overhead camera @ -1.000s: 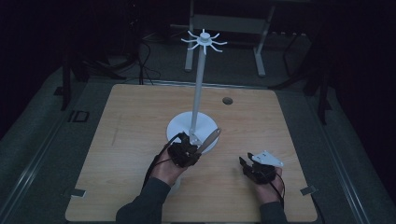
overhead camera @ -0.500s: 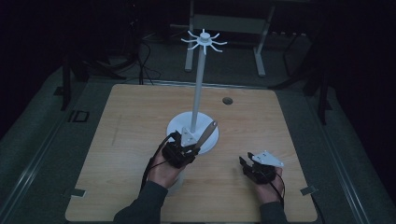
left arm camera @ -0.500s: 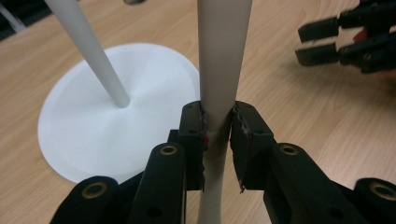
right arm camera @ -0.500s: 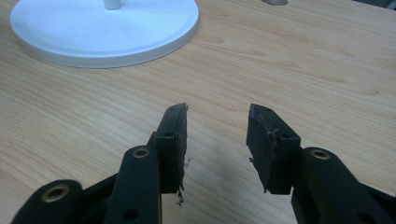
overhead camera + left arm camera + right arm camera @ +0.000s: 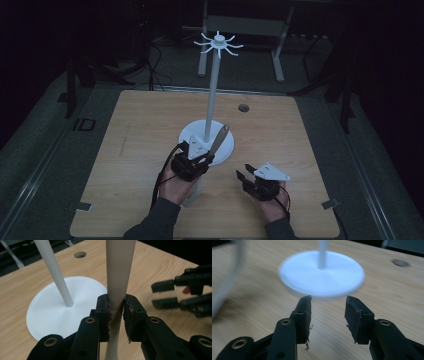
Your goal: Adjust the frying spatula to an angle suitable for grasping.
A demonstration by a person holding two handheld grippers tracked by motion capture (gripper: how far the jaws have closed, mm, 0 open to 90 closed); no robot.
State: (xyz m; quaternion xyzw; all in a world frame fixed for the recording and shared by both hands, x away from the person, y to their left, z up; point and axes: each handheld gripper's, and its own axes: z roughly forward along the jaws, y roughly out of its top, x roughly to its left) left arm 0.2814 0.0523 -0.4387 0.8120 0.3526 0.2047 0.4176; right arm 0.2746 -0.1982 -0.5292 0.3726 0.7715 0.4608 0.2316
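Note:
A white stand rises mid-table: a round base [image 5: 225, 145], a thin pole [image 5: 213, 95] and a ring of hooks [image 5: 218, 43] on top. My left gripper [image 5: 207, 159] is shut on a long pale utensil handle [image 5: 220, 139], which slants up and away over the base. In the left gripper view the pads [image 5: 103, 312] pinch the narrow handle [image 5: 120, 270], with the pole [image 5: 53, 272] and base [image 5: 47, 315] behind. My right gripper [image 5: 244, 171] hovers to the right; its jaws have just been opening, and it [image 5: 328, 301] is open with nothing between them.
The wooden table [image 5: 135, 130] has a small round hole [image 5: 243, 107] beyond the stand. The right gripper [image 5: 162, 293] shows at the right of the left gripper view, close to the held handle. Dark floor and a metal frame [image 5: 240, 25] lie past the table's far edge.
The left gripper has lifted a little with the handle, whose far end now slants higher over the base. The right gripper has shifted left, towards the stand.

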